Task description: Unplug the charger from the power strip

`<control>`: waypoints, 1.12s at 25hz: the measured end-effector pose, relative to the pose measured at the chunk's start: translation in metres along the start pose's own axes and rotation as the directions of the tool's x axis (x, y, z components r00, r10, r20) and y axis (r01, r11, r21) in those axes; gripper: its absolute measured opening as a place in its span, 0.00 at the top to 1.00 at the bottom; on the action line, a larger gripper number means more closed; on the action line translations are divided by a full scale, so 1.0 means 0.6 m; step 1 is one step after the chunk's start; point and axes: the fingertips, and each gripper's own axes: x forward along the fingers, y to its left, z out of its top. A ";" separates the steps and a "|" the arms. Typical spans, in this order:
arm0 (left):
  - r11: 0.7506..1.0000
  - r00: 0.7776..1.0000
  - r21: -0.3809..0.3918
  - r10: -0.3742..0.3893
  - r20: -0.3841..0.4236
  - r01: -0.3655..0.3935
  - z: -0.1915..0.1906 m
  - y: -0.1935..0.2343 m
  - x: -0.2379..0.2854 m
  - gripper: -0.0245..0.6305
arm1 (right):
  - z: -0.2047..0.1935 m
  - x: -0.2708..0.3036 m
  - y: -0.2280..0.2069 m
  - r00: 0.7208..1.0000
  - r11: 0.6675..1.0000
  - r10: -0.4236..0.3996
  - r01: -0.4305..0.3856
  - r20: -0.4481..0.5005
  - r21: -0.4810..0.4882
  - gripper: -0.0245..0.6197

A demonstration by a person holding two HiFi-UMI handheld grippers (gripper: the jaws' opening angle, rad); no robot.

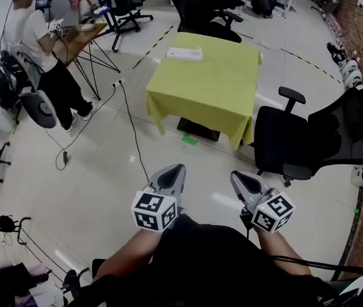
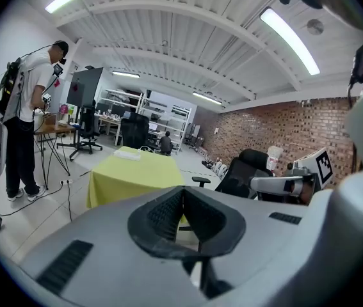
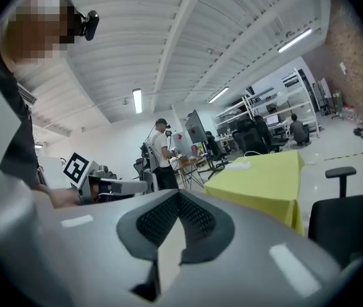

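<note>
The white power strip (image 1: pixel 184 54) lay flat near the far edge of the yellow-green table (image 1: pixel 213 101), well apart from both grippers, its long axis running left to right across the head view along that edge. The charger was too small to tell from the strip. The left gripper (image 1: pixel 172 171) and right gripper (image 1: pixel 241 178) were both clenched on nothing, close to the person's body. The strip looked light, stiff and likely to slide on the cloth, so one claw should pin it while the other pinched the charger's sides
</note>
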 end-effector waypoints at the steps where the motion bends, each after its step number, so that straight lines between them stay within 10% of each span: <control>1: 1.000 1.000 -0.004 -0.003 0.004 0.003 0.006 0.014 0.005 0.95 | 0.008 0.015 0.001 1.000 1.000 -0.003 0.003 -0.001 -0.004 0.96; 28: 0.996 0.999 -0.071 -0.054 -0.002 0.054 0.074 0.286 0.015 0.95 | 0.075 0.320 0.039 0.998 0.999 -0.041 0.040 -0.049 -0.023 0.96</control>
